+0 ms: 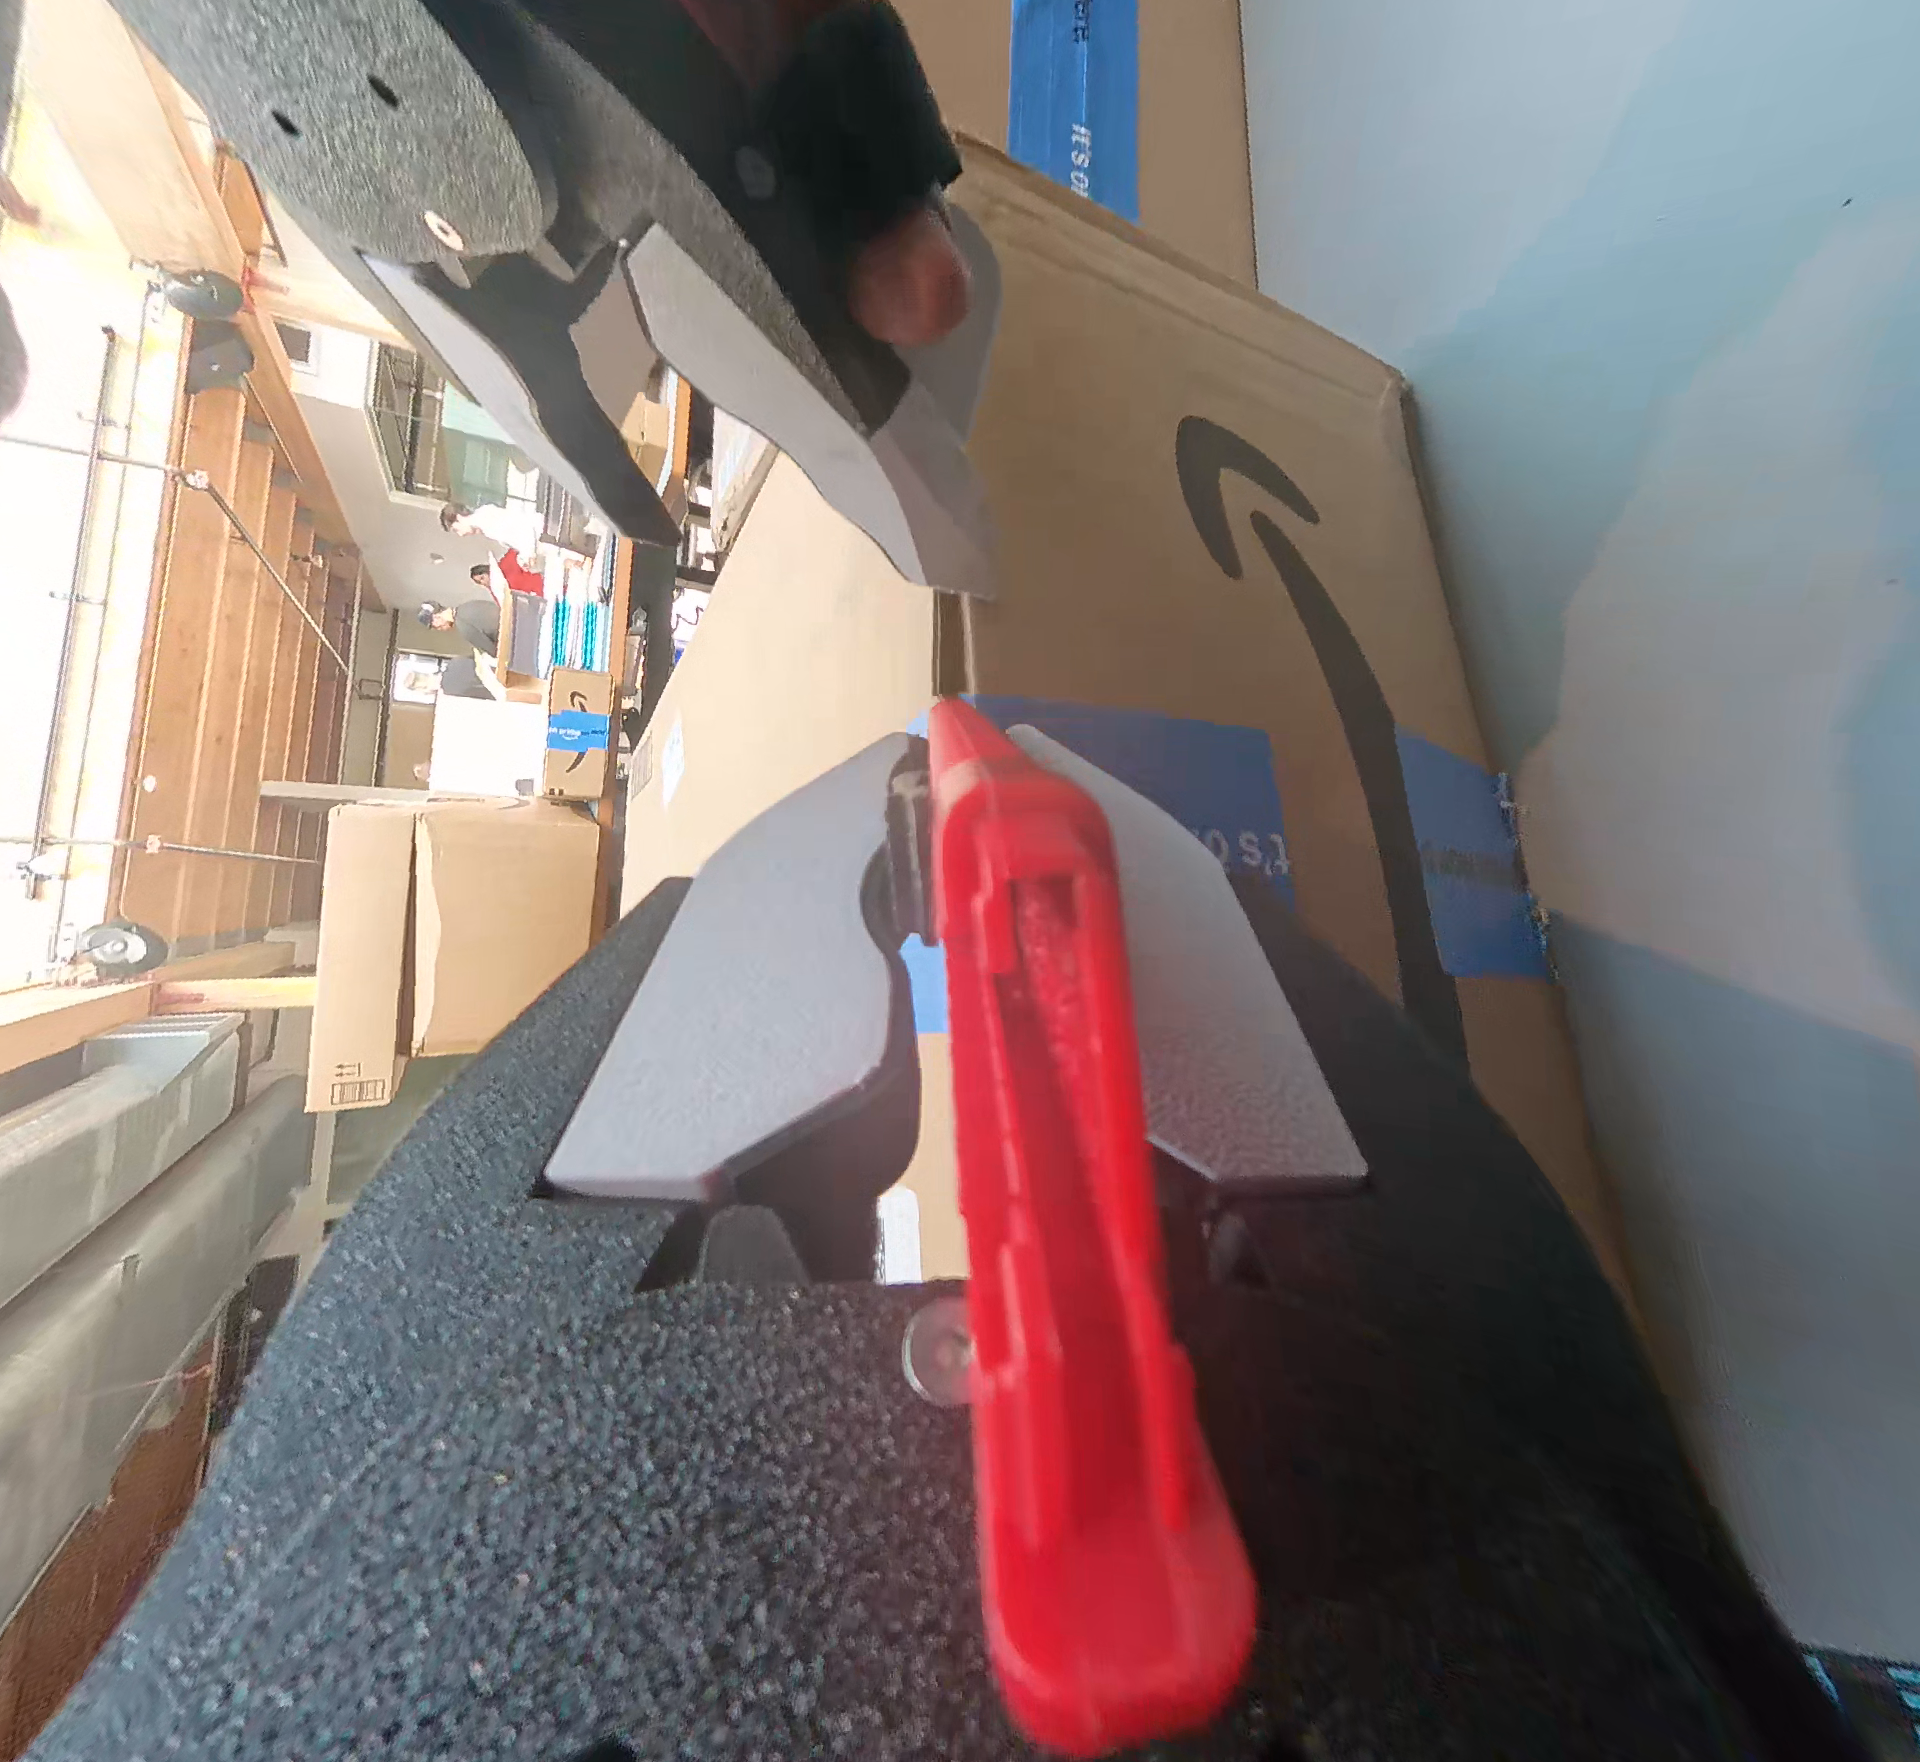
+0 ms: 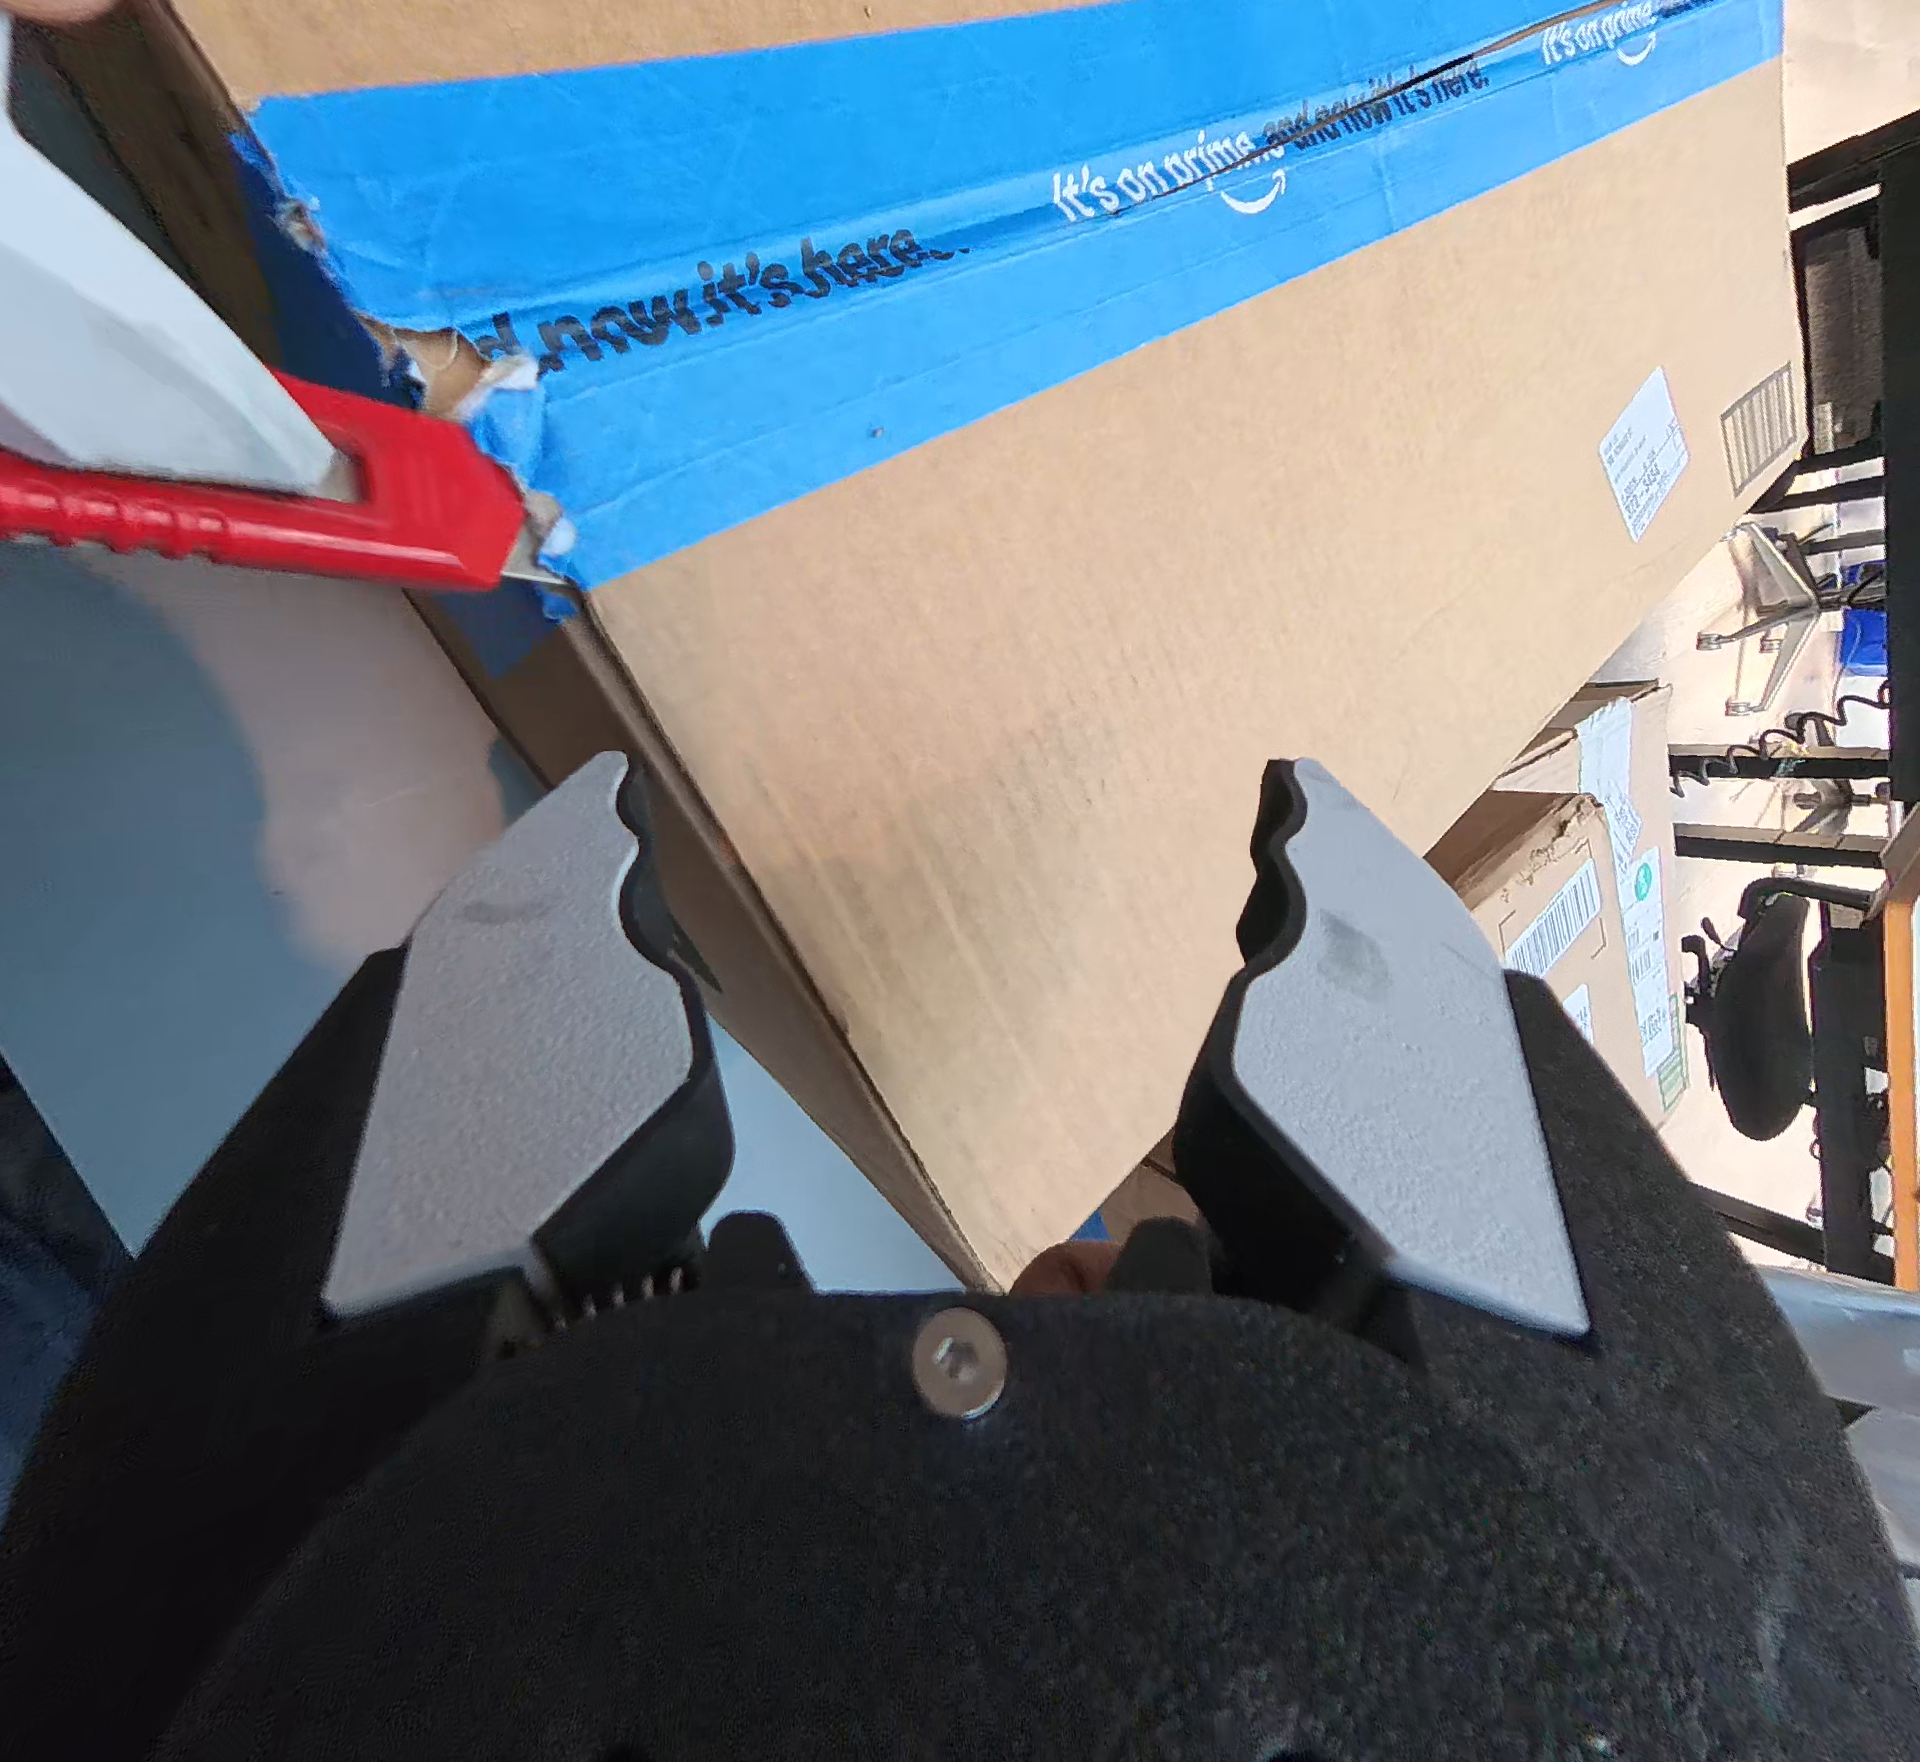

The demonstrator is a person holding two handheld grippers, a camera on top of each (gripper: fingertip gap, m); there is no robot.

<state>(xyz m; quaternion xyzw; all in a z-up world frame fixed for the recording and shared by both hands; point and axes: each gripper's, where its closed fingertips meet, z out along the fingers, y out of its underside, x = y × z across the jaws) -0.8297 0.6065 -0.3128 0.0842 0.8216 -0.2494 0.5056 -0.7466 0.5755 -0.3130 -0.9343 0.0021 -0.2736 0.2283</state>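
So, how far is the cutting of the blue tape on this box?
Done: a slit runs along the far part of the blue tape. In hand: the left gripper holds the red cutter, blade at the torn near corner. Left: the middle stretch looks uncut. The right gripper is open, empty.

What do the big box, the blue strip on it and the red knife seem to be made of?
Box: brown corrugated cardboard, matte, faint ribbing.
Blue strip: apparently paper tape, torn ragged at the corner.
Red knife: glossy moulded plastic body, probably; small metal blade tip.
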